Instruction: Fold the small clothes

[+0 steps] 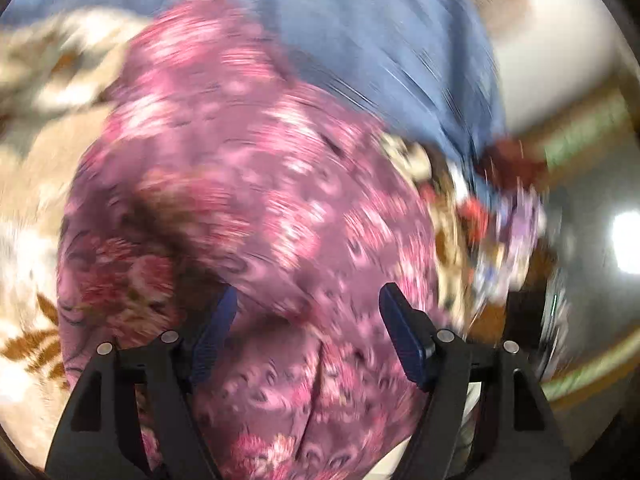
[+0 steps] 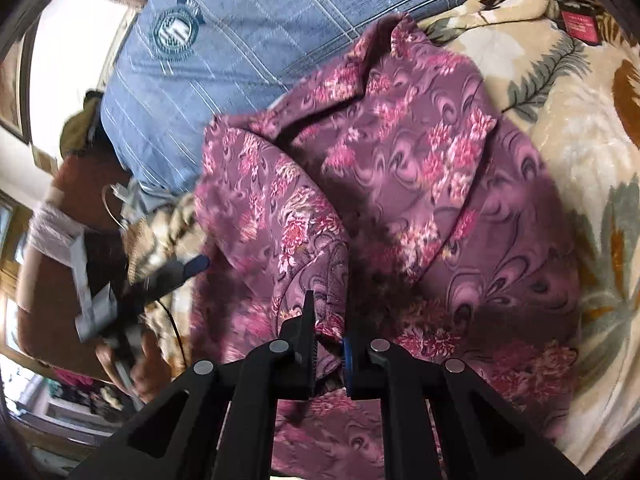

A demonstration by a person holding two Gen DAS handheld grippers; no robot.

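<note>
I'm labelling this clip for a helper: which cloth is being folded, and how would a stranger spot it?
Start at the bed's cream leaf-print blanket, with a blue checked pillow at its far side. Spread across the blanket below that pillow lies the purple floral garment, a fold pinched in the right gripper. It is the only purple, pink-flowered cloth there.

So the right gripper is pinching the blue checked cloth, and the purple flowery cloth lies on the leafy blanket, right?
Not quite. In the right wrist view the right gripper is pinching the purple flowery cloth, not the blue checked cloth. The purple cloth does lie on the leafy blanket.
</note>
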